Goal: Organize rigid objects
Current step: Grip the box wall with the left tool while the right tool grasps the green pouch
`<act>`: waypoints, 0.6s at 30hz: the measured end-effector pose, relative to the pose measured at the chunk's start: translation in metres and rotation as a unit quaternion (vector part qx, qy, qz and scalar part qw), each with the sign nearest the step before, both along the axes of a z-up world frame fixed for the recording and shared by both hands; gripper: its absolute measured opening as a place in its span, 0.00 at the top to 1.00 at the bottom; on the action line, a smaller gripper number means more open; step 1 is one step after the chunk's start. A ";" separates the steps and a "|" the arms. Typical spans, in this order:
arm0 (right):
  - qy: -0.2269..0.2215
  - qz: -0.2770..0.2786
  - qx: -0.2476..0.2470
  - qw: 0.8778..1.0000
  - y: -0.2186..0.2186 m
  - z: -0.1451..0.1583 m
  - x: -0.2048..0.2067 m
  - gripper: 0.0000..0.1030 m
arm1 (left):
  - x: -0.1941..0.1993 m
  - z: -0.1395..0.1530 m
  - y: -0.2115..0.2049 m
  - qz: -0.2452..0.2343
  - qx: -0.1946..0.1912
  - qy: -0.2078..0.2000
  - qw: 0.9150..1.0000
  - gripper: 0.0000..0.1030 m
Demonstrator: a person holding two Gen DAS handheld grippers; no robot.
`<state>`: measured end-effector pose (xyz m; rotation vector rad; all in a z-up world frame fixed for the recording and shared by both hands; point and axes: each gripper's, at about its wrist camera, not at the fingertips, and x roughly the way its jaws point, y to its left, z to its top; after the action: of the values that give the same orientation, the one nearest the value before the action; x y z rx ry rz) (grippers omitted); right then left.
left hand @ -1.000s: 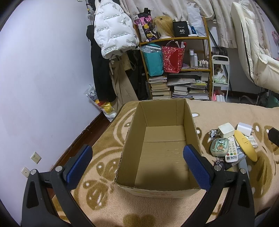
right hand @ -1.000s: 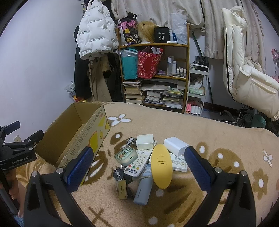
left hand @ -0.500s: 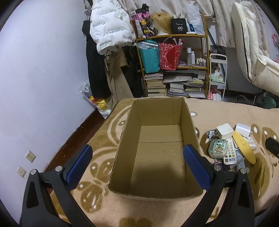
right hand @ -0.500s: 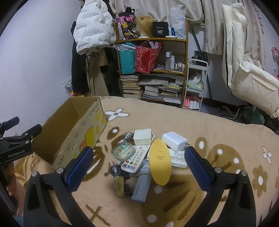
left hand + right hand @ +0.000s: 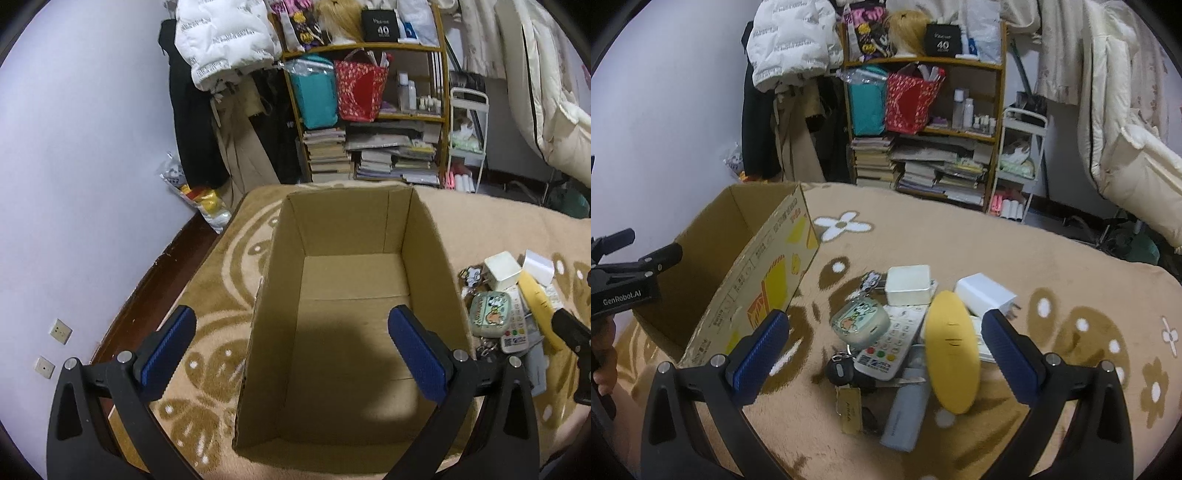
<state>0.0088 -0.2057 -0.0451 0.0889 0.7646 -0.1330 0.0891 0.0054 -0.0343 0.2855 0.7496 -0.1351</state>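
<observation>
Left gripper (image 5: 291,350) advanced over cardboard box (image 5: 351,291), spread

A lived-in home bedroom: a blanketed bed (image 5: 960,240) at centre, cluttered bookshelf (image 5: 923,122) at upper centre, coats (image 5: 790,48) hanging upper left.

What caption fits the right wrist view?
Open right gripper poised over a pile of small items, yellow oval case on top, beside an open cardboard box.

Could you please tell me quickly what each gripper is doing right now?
Left gripper: open, holding nothing, above the cardboard box.
Right gripper: open, holding nothing, above the yellow oval case.
</observation>
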 end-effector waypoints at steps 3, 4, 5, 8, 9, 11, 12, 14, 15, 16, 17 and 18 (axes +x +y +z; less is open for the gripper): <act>0.008 0.007 -0.007 1.000 0.006 -0.008 0.011 0.00 | 0.007 -0.008 0.003 0.003 -0.001 0.017 1.000 0.00; 0.010 0.010 -0.009 1.000 0.008 -0.011 0.015 0.00 | 0.009 -0.011 0.003 0.004 0.000 0.021 1.000 0.00; 0.012 0.011 -0.011 1.000 0.009 -0.013 0.019 0.00 | 0.010 -0.012 0.004 0.004 0.001 0.023 1.000 0.00; 0.019 0.011 -0.006 1.000 0.010 -0.020 0.030 0.00 | 0.016 -0.016 0.007 0.005 -0.002 0.037 0.999 0.00; 0.023 0.011 0.006 1.000 0.008 -0.023 0.034 0.00 | 0.019 -0.018 0.008 0.007 -0.004 0.044 0.999 0.00; 0.030 0.010 0.019 0.999 0.007 -0.029 0.041 0.00 | 0.024 -0.021 0.008 0.009 -0.005 0.054 0.998 0.00; 0.033 0.011 0.020 0.999 0.008 -0.031 0.044 0.00 | 0.026 -0.023 0.009 0.009 -0.004 0.060 0.998 0.00; 0.039 0.014 0.018 0.999 0.008 -0.037 0.050 0.00 | 0.029 -0.025 0.009 0.008 -0.001 0.067 0.998 0.00; 0.041 0.015 0.017 0.999 0.009 -0.039 0.054 0.00 | 0.030 -0.026 0.009 0.009 0.000 0.069 0.998 0.00; 0.044 0.014 0.018 0.999 0.010 -0.042 0.058 0.00 | 0.032 -0.028 0.010 0.009 0.001 0.074 0.997 0.00; 0.047 0.016 0.020 0.999 0.010 -0.044 0.061 0.00 | 0.034 -0.030 0.010 0.010 0.002 0.079 0.997 0.00; 0.049 0.017 0.023 0.998 0.011 -0.047 0.064 0.00 | 0.035 -0.032 0.010 0.011 0.003 0.085 0.996 0.00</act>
<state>0.0724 -0.1952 -0.0921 0.1135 0.8661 -0.0870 0.1241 0.0155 -0.0668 0.2725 0.9217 -0.1374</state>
